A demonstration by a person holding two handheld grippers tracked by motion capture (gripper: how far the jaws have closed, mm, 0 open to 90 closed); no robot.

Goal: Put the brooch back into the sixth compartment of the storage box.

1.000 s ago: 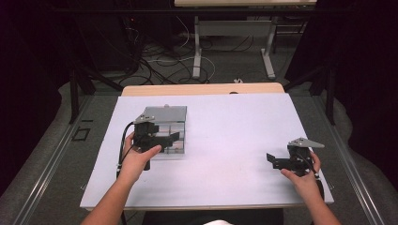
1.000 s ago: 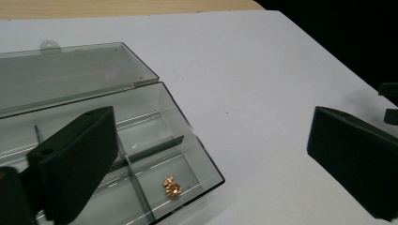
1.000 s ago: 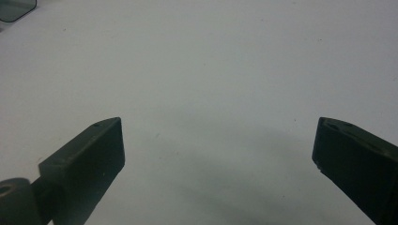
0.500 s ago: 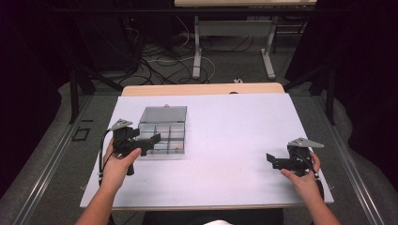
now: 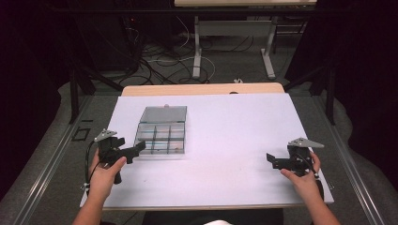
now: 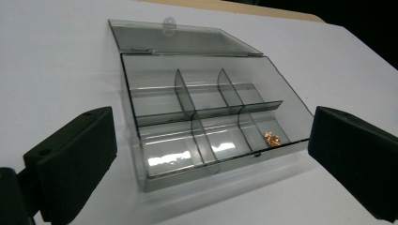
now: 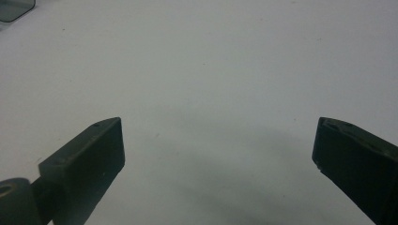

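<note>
**Both hand-held grippers apart, compartment box open on the desk**

The left hand-held gripper (image 5: 133, 150) sits just left of the clear compartment box (image 5: 161, 136), its jaws spread wide and gripping nothing. The box lies open on the white desk (image 5: 234, 126), lid (image 6: 180, 38) folded back flat; a small gold piece (image 6: 271, 138) rests in one near corner compartment. The right hand-held gripper (image 5: 274, 161), jaws likewise apart, is over bare desk well away.

Left gripper (image 5: 137, 149) now off the compartment box (image 5: 162, 131), back toward the table's (image 5: 234, 187) left edge; jaws apart
</note>
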